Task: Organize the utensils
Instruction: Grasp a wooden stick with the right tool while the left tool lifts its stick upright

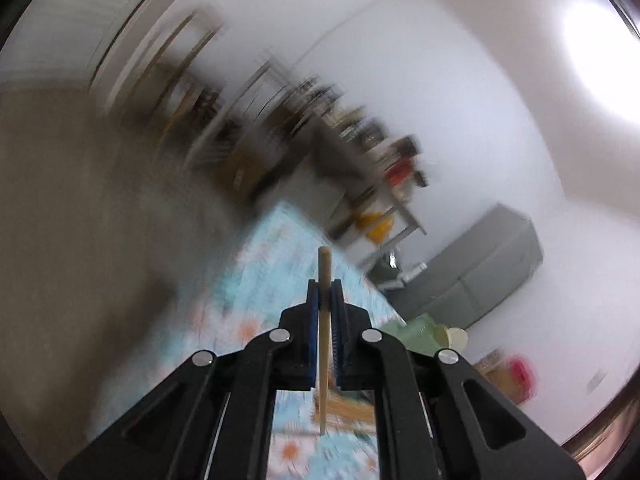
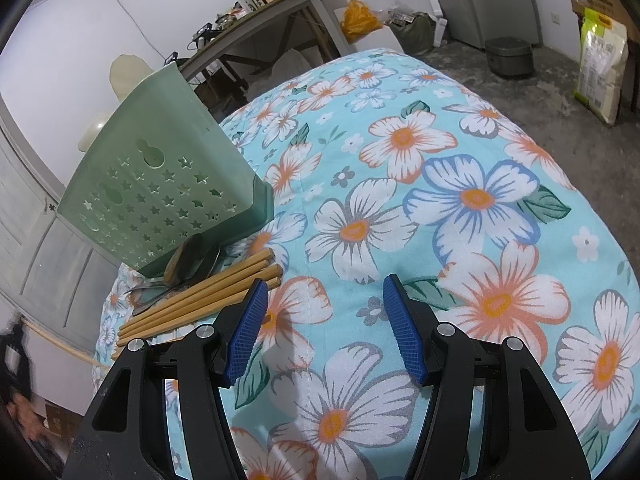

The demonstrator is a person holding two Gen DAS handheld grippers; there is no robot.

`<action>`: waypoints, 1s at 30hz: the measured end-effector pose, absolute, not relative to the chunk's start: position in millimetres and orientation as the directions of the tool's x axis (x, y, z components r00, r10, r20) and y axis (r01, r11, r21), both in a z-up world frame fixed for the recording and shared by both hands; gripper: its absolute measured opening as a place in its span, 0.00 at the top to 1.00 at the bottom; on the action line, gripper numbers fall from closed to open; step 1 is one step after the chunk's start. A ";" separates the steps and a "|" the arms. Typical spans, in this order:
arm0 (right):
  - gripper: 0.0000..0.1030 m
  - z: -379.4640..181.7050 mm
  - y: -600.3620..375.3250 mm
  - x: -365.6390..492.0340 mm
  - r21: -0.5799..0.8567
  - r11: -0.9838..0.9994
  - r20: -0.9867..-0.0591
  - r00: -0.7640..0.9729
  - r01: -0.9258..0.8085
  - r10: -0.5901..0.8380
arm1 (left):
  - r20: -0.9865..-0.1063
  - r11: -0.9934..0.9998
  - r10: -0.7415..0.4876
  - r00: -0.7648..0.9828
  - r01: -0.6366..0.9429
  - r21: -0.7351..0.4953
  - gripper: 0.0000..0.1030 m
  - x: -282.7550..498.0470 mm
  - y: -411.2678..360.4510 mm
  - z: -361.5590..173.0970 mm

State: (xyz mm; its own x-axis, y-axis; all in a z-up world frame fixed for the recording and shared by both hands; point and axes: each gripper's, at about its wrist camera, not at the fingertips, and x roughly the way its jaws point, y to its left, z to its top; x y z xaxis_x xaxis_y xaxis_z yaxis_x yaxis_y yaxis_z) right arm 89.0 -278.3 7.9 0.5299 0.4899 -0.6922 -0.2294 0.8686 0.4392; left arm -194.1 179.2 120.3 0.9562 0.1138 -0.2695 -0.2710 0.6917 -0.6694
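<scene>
- Left hand-held gripper (image 1: 325, 292) has its blue pads pinched on a single pale wooden chopstick (image 1: 324, 320), which stands nearly along the fingers, its blunt end poking past the tips and its thin end hanging below the jaws.
- Right hand-held gripper (image 2: 322, 292) is spread wide and empty above the counter with the light-blue flowered cloth (image 2: 440, 208).
- The step in hand looks like carrying the chopstick to the tall pale-green plastic utensil holder with star-shaped holes (image 2: 160, 184), which stands on the cloth at the counter's far left edge in the right wrist view.
- To do it well, the stick should be tipped upright, thin end down, and lined up over the holder's mouth before the pads let go; a firm pinch guards against it swivelling.
- The remaining bundle of wooden chopsticks (image 2: 208, 296) lies just in front of the holder, touching some dark metal cutlery (image 2: 188, 264).
- Hidden or unclear: the left wrist view is heavily motion-blurred; the holder's opening faces away, so its contents cannot be seen; the cutlery's kind is hard to tell.
</scene>
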 end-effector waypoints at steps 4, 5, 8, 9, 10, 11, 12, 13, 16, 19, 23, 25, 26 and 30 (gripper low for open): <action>0.44 7.3 -284.5 91.2 0.493 0.847 -0.685 0.511 -0.201 0.520 | -0.201 0.849 0.161 0.966 -0.239 -0.471 0.95 -193.2 153.1 173.0; 0.44 7.0 -287.2 92.5 0.516 0.835 -0.681 0.501 -0.189 0.534 | -0.200 0.873 0.174 0.964 -0.245 -0.422 0.95 -190.3 145.8 176.6; 0.44 6.7 -295.9 95.0 0.598 0.783 -0.663 0.445 -0.168 0.602 | -0.238 0.916 0.176 0.955 -0.247 -0.316 0.95 -176.4 123.8 165.9; 0.46 7.3 -297.6 95.2 0.628 0.760 -0.651 0.421 -0.169 0.631 | -0.265 0.926 0.169 0.949 -0.246 -0.288 0.95 -170.2 117.3 159.0; 0.48 7.6 -297.7 94.4 0.650 0.741 -0.641 0.404 -0.168 0.653 | -0.283 0.932 0.164 0.945 -0.242 -0.268 0.95 -164.9 112.1 151.7; 0.48 7.6 -297.5 94.7 0.676 0.718 -0.627 0.382 -0.166 0.679 | -0.273 0.938 0.169 0.947 -0.240 -0.251 0.95 -164.3 106.9 147.6; 0.50 7.5 -295.7 95.1 0.689 0.705 -0.621 0.366 -0.166 0.693 | -0.262 0.944 0.185 0.947 -0.245 -0.221 0.95 -164.5 100.8 147.6; 0.53 6.6 -291.3 96.9 0.698 0.698 -0.625 0.338 -0.161 0.703 | -0.260 0.947 0.178 0.949 -0.237 -0.218 0.95 -165.5 100.2 147.0; 0.61 2.0 -278.8 100.3 0.742 0.653 -0.604 0.272 -0.151 0.749 | -0.260 0.939 0.169 0.951 -0.235 -0.251 0.95 -166.4 103.1 140.9; 0.62 -2.8 -263.6 107.8 0.733 0.666 -0.629 0.237 -0.137 0.741 | -0.259 0.937 0.175 0.950 -0.242 -0.254 0.95 -166.4 106.2 139.8; 0.65 -8.6 -254.0 118.8 0.725 0.682 -0.650 0.236 -0.093 0.723 | -0.257 0.934 0.183 0.949 -0.250 -0.256 0.95 -164.5 108.4 138.9; 0.65 -11.6 -251.7 123.0 0.740 0.669 -0.640 0.236 -0.067 0.731 | -0.255 0.934 0.181 0.950 -0.247 -0.258 0.95 -164.7 110.2 138.8; 0.65 -14.3 -250.7 125.9 0.753 0.657 -0.630 0.236 -0.049 0.740 | -0.253 0.933 0.181 0.950 -0.247 -0.260 0.95 -164.6 110.8 138.4; 0.81 -15.3 -242.4 130.5 0.733 0.679 -0.653 0.248 -0.028 0.715 | -0.253 0.930 0.176 0.951 -0.245 -0.273 0.95 -162.0 113.0 139.0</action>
State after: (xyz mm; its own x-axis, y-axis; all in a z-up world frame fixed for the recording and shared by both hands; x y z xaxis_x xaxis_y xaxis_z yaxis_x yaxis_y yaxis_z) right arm 130.5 -242.4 -15.3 0.2484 0.7154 -0.6530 -0.0282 0.6792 0.7334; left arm -162.0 113.0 139.0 0.9513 0.1762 -0.2531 -0.2451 0.9301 -0.2734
